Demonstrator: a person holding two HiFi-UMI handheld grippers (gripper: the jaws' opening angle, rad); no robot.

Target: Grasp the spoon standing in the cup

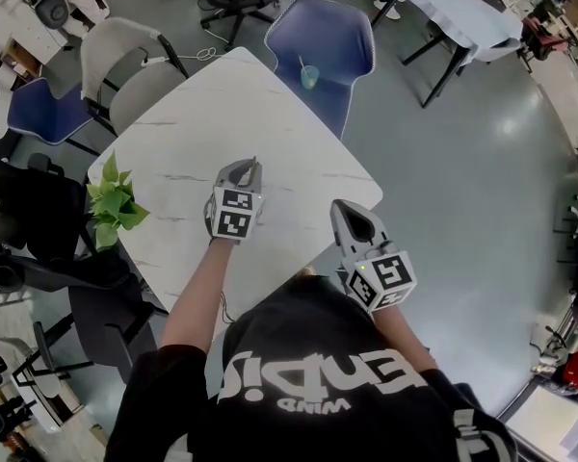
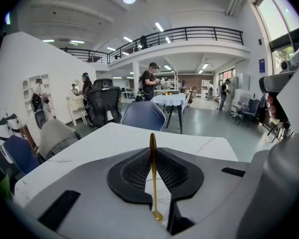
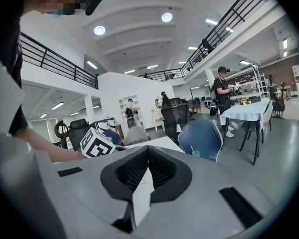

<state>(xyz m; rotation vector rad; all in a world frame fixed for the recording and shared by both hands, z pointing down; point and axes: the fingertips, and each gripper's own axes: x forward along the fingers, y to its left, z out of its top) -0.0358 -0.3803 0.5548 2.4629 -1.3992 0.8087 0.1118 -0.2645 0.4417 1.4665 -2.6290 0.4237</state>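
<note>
A slim golden spoon (image 2: 153,188) stands upright between the jaws in the left gripper view, its bowl down in a faint clear cup (image 2: 165,204) on the white marble table (image 2: 114,138). My left gripper (image 2: 152,152) is shut on the spoon's handle, and the handle tip pokes up above the pads. In the head view the left gripper (image 1: 250,166) hovers over the table's near part and hides spoon and cup. My right gripper (image 1: 345,208) sits at the table's near right edge, shut with nothing in it (image 3: 148,149).
A small light-blue cup with a stick in it (image 1: 310,77) rests on the blue chair (image 1: 323,27) past the table's far corner. A grey chair (image 1: 125,56) stands far left. A green plant (image 1: 111,208) sits by the table's left edge.
</note>
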